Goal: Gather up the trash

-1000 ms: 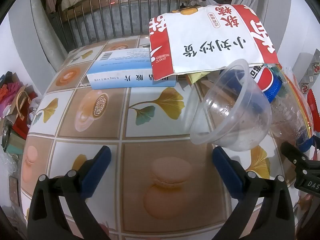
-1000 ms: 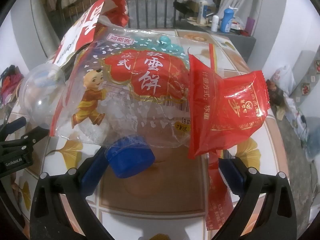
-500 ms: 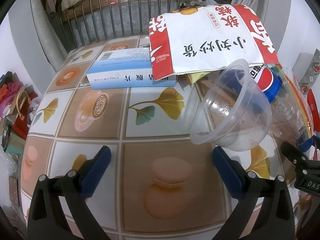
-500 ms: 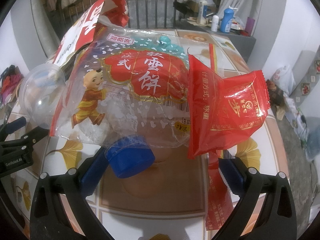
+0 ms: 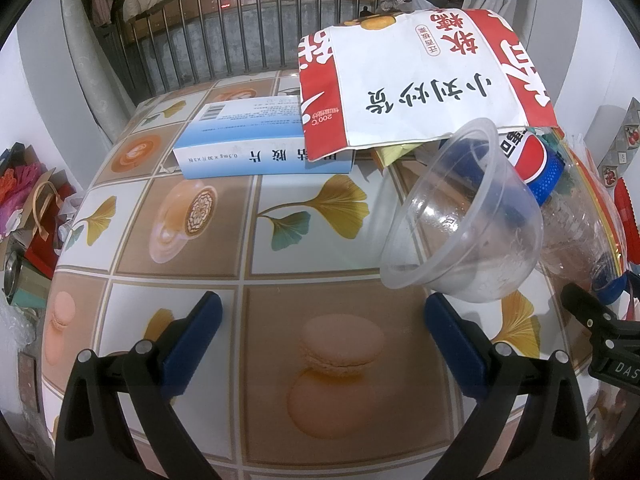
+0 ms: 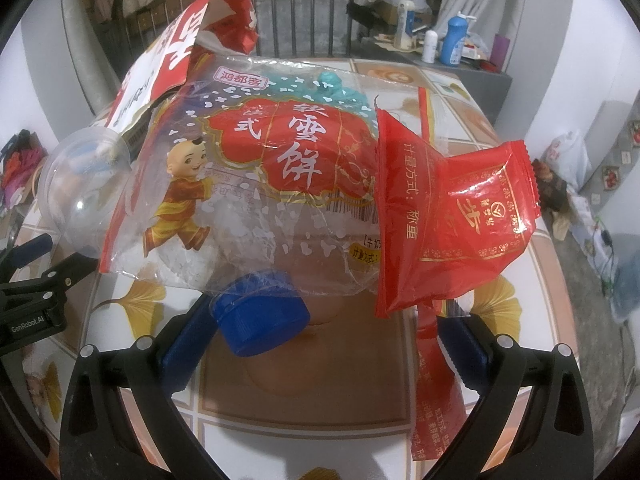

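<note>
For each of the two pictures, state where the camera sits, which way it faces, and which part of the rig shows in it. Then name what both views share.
Left wrist: sits on the left gripper, faces the clear plastic cup and blue-and-white box; its open fingers show.
Right wrist: sits on the right gripper, faces the clear snack bag and red wrapper; its open fingers show.
Shared: the cup, the patterned table.

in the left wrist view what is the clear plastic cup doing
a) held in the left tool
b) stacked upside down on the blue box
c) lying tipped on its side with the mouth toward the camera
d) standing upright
c: the clear plastic cup lies tilted on the table, open mouth facing the camera, ahead of the open left tool.
</note>
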The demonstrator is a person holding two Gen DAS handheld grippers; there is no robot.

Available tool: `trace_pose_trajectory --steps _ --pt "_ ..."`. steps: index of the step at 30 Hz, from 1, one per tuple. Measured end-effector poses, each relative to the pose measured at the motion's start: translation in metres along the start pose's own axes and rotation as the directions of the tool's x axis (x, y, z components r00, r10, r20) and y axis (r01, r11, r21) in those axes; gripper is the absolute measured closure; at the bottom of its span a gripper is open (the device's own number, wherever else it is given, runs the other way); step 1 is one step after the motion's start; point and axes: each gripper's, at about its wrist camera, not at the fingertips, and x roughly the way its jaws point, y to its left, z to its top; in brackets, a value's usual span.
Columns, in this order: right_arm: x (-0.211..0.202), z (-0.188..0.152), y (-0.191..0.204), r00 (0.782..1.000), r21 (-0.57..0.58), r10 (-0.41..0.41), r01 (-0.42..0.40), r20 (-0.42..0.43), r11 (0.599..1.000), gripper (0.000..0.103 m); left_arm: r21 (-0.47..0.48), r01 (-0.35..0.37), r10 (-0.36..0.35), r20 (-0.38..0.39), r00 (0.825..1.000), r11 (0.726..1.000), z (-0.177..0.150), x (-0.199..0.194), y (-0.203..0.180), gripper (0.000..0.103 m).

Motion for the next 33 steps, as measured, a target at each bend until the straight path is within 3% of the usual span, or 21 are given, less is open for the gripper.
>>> trace_pose_trajectory --steps 6,26,33 --pt "-0.003 -0.004 0.001 1.0 0.038 -0.023 0.023 -0.001 0.999 0.006 0.0 0.002 -0.002 0.0 1.0 1.0 0.0 0.0 0.0 0.004" --pt "-0.012 -0.011 0.017 1.0 0.012 0.0 0.0 0.003 1.0 0.006 0.014 0.011 -0.011 0.003 1.0 1.0 -0.003 -0.003 0.0 0.004" --pt "-0.009 -0.009 0.014 1.0 0.03 -0.016 0.016 0.002 0.999 0.006 -0.016 0.071 -0.07 0.024 0.997 0.997 -0.006 -0.01 0.006 0.004"
